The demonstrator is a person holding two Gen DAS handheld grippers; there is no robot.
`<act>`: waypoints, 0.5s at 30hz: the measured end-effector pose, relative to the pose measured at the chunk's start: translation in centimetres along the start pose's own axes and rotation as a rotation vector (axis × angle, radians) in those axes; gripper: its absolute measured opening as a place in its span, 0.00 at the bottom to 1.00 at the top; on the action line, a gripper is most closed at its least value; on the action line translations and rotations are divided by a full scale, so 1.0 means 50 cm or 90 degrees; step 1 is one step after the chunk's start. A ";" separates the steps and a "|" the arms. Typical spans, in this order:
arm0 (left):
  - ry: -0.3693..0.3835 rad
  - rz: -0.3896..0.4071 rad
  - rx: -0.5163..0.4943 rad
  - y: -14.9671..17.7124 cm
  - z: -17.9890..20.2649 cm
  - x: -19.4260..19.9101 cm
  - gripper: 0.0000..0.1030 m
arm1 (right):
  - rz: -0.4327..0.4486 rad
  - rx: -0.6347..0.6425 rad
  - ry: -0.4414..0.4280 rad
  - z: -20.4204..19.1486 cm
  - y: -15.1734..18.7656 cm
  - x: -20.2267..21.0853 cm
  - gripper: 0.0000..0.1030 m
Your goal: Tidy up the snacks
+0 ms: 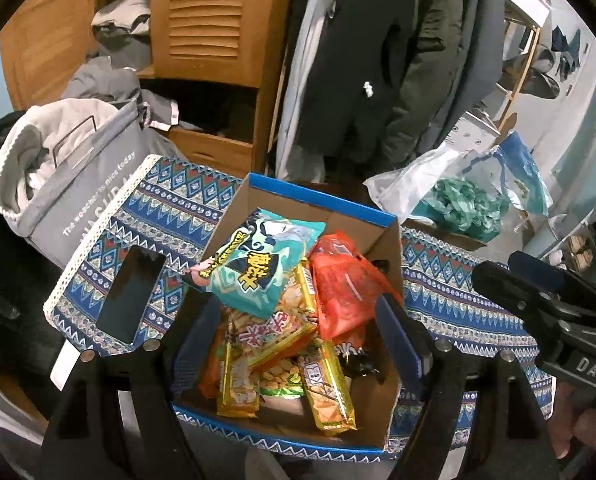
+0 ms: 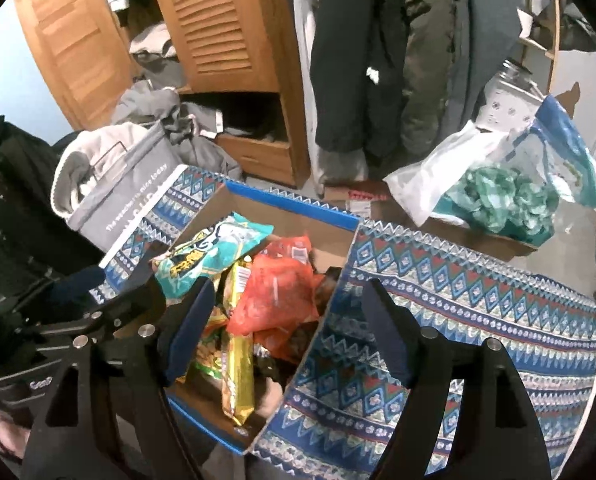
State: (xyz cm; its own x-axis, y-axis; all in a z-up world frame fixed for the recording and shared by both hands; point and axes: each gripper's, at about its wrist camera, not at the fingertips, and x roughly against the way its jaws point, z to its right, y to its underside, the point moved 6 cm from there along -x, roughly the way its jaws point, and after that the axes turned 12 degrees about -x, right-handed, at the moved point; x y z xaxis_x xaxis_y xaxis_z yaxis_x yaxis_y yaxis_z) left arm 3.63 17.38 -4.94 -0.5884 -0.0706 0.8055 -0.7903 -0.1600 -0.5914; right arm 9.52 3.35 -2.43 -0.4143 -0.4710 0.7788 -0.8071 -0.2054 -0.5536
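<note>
A blue-rimmed cardboard box (image 1: 318, 196) stands on a table with a blue patterned cloth (image 1: 145, 216). It holds several snacks: a teal chip bag (image 1: 257, 256) on top, a red mesh bag (image 1: 346, 284), and yellow cracker packs (image 1: 330, 396). My left gripper (image 1: 293, 320) is open and empty, hovering over the box. My right gripper (image 2: 293, 320) is open and empty over the box's right wall; the box (image 2: 298, 204), teal bag (image 2: 213, 252), red bag (image 2: 281, 284) and a yellow pack (image 2: 237, 372) show below it. The right gripper also shows in the left wrist view (image 1: 546, 300).
A dark phone (image 1: 131, 294) lies on the cloth left of the box. A grey laundry bag (image 1: 77, 184) stands far left. A wooden wardrobe (image 1: 213, 20) and hanging coats (image 1: 378, 60) are behind. A plastic bag with green stuff (image 1: 462, 200) sits on a carton far right.
</note>
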 end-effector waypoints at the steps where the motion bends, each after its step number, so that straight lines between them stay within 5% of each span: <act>1: 0.001 0.002 -0.002 -0.001 0.003 0.002 0.80 | 0.001 0.000 -0.002 0.001 0.001 0.006 0.75; 15: -0.022 0.040 -0.061 -0.010 0.056 0.043 0.84 | 0.032 0.004 -0.022 0.014 0.025 0.086 0.80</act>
State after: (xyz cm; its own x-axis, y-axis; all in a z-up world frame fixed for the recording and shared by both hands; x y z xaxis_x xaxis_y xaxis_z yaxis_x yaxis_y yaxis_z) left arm 3.24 14.53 -2.81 -0.6317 -0.1122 0.7670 -0.7663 -0.0588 -0.6398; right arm 7.04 0.45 0.02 -0.4395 -0.5103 0.7392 -0.7828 -0.1860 -0.5939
